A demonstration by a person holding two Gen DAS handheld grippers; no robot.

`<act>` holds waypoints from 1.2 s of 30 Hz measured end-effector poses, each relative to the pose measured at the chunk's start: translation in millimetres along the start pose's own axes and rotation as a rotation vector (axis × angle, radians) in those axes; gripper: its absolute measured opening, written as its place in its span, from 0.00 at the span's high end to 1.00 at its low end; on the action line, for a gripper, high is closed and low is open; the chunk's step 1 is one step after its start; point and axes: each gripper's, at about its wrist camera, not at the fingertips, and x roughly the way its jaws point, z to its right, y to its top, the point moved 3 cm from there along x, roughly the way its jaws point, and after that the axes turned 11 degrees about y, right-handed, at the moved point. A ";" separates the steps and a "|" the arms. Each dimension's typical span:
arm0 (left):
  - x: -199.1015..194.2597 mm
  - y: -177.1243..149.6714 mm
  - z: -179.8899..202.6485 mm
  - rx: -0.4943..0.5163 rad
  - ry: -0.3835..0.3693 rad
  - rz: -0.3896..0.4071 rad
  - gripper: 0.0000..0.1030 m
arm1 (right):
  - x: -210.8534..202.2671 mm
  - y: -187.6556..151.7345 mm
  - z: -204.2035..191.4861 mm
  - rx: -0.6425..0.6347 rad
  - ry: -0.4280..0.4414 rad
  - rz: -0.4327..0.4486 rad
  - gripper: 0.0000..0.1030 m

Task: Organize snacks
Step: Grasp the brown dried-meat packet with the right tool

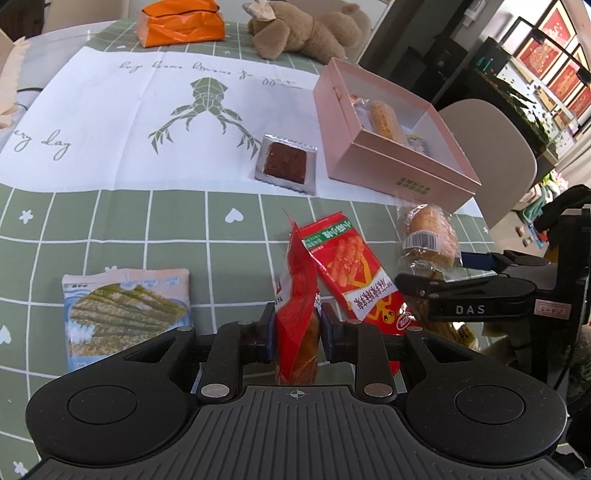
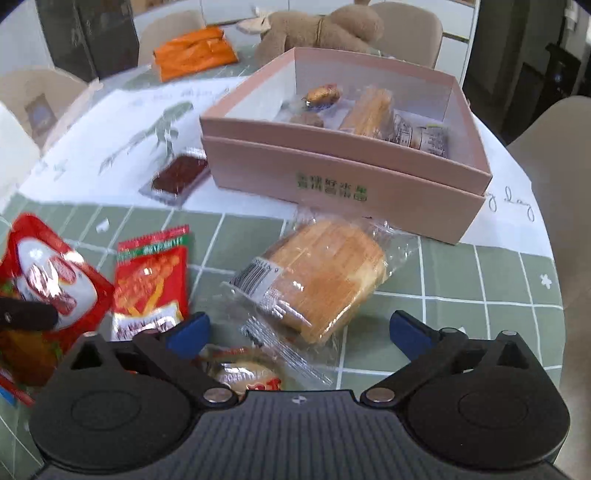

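My left gripper [image 1: 298, 328] is shut on a red snack pouch [image 1: 297, 295] and holds it upright; the pouch also shows in the right wrist view [image 2: 48, 280]. My right gripper [image 2: 299, 328] is open and empty, just above a wrapped bread loaf [image 2: 325, 277], which also shows in the left wrist view [image 1: 428, 232]. A red biscuit-stick packet [image 1: 351, 269] lies beside the pouch, also in the right wrist view [image 2: 151, 280]. The pink box [image 2: 343, 170] holds several snacks and also shows in the left wrist view [image 1: 399, 170].
A seaweed cracker pack [image 1: 125, 314] lies at the front left. A dark square snack in clear wrap [image 1: 286, 164] lies left of the box. A small round snack [image 2: 247, 373] lies under my right gripper. An orange bag [image 1: 181, 22] and a teddy bear [image 1: 303, 29] sit at the back.
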 end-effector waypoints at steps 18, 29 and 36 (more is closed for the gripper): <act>-13.5 -5.1 -43.4 -0.148 0.059 0.042 0.74 | -52.4 3.9 -78.2 -0.329 0.181 0.094 0.22; -20.6 -20.6 -70.2 -0.284 0.071 0.047 0.74 | 31.4 67.0 -107.5 -0.189 0.020 0.313 0.39; -15.9 -13.5 -70.9 -0.285 0.063 0.033 0.74 | 79.9 79.5 -113.6 -0.250 -0.037 0.258 0.53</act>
